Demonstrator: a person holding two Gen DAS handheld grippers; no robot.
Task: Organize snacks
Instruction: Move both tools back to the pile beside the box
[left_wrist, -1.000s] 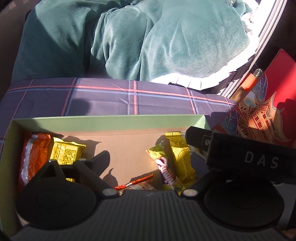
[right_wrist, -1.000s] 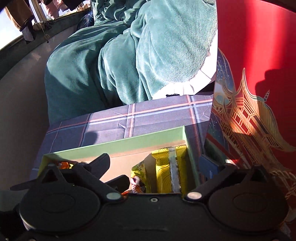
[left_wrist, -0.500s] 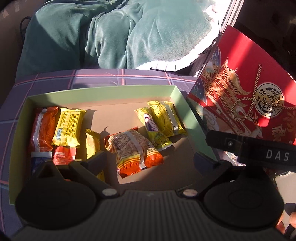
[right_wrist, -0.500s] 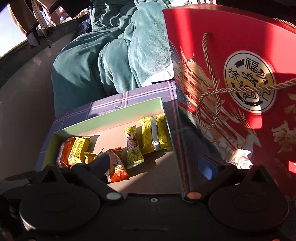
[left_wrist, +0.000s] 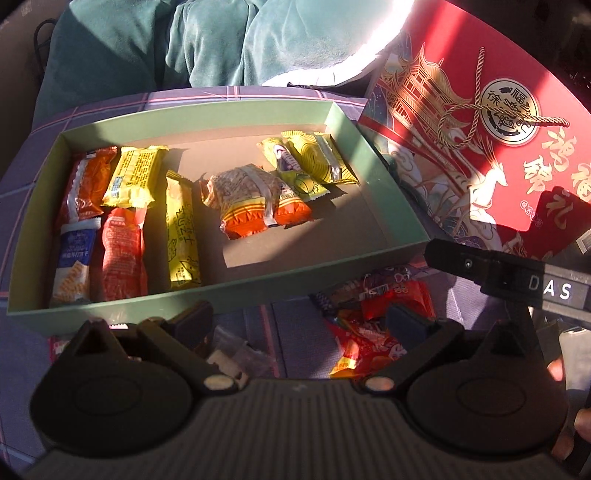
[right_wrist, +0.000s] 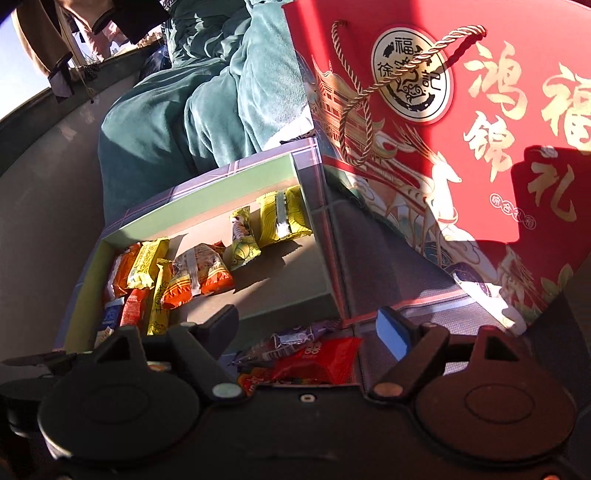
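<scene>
Foil-wrapped red snack packet (right_wrist: 317, 360), six o'clock of green box (left_wrist: 376, 158): light, crinkly, slippery; pinch a crimped end. Both grippers' jaws apart, empty.

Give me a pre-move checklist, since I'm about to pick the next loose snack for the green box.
1. Left tool open and holding nothing: ok.
2. Right tool open and holding nothing: ok.
3. Loose snack in reach: ok, red packet lies in front of the right tool.
4. Free floor in green box: ok, bare patch at its near right.
5. Red gift bag clear of the path: cannot tell.
</scene>
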